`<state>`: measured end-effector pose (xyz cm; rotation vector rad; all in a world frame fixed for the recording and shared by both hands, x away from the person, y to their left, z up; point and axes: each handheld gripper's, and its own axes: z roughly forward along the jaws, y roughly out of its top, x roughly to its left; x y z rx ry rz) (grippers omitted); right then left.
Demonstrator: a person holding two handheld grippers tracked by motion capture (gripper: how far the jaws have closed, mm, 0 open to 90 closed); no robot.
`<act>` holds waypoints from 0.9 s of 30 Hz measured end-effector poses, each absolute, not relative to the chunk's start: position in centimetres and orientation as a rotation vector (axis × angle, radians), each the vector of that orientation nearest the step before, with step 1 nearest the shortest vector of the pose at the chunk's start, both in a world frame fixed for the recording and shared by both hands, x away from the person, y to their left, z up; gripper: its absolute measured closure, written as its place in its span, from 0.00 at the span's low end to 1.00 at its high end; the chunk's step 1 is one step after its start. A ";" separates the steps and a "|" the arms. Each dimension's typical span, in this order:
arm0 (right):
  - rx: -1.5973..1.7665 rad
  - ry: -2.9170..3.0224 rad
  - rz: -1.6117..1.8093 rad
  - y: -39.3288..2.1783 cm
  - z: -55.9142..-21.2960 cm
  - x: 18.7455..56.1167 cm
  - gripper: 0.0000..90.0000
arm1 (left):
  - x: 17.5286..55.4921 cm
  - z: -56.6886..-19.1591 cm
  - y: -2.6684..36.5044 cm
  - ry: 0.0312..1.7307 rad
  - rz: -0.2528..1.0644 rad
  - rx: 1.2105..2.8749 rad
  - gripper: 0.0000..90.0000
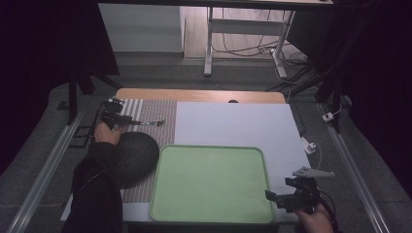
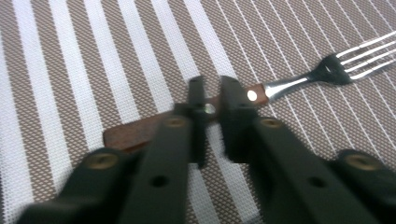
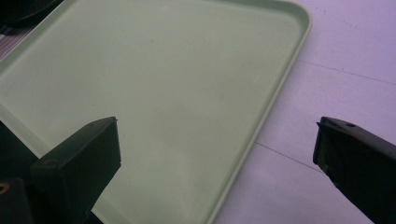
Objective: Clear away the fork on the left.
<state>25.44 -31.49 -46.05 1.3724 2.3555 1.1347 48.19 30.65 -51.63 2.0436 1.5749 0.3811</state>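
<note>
High view: nearest, the right gripper hangs off the near right corner of the pale green tray, fingers spread wide with nothing between them; in the right gripper view they frame the tray's smooth, matte, rounded-corner rim and the white surface beside it. Left of the tray sits a dark, ribbed, dome-shaped bowl, partly on the woven placemat. Farther back, the left gripper reaches across the mat's striped end to the fork. Left gripper view: fingers nearly closed, pinching the fork at its reddish-brown wooden handle, near the brass rivet where wood meets polished steel neck; tines point away, the fork lying flat on the brown-and-white mesh weave. Judgement: step in hand is securing the fork for a lift. The handle is thin and flat, so grip should stay square across it, close to the balance point near the neck; lift straight up before carrying, or the tine end may dip and snag in the coarse weave. Smooth steel would slip; the wood gives better purchase.
</note>
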 end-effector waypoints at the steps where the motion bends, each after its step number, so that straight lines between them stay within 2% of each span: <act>1: 1.373 2.355 1.135 -31.5 -46.0 25.4 0.01 | 48.3 -51.6 30.7 1.577 0.383 2.042 0.98; 15: 1.372 2.348 1.139 -31.5 -46.0 25.4 0.01 | 50.1 -52.7 31.1 1.694 0.411 2.093 1.00; 27: 1.359 2.347 1.137 -31.5 -46.0 25.3 0.01 | 48.2 -52.3 31.2 1.652 0.258 2.143 1.00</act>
